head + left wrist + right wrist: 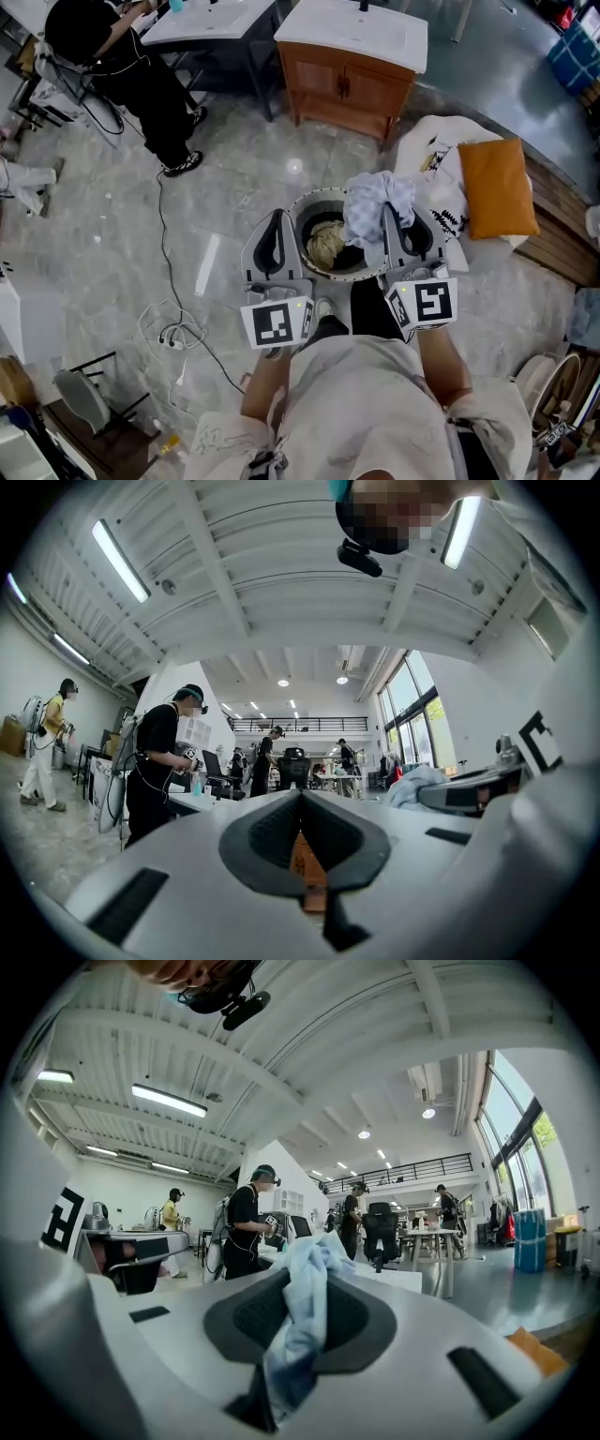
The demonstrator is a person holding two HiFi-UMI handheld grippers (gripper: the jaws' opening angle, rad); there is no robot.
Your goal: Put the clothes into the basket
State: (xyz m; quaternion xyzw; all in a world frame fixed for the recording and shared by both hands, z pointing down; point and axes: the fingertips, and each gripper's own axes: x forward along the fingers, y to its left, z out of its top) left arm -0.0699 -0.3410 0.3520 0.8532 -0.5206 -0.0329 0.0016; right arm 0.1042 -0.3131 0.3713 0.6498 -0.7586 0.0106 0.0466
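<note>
A round basket [336, 275] stands on the floor just ahead of the person's feet, with a beige garment [325, 244] lying inside. My right gripper [386, 210] is shut on a light blue cloth [375, 197], which bunches over the basket's right rim. In the right gripper view that cloth [305, 1321] hangs down between the pads of the right gripper [309, 1274]. My left gripper [279, 216] is beside the basket's left rim, level with the right one. Its tips meet in the left gripper view, where the left gripper [300, 795] holds nothing.
A wooden cabinet [349, 82] with a white top stands beyond the basket. To the right lie an orange cushion [497, 187] and white printed fabric [439, 164] on a wooden platform. A person in black [122, 56] stands far left. A cable [173, 333] trails on the floor.
</note>
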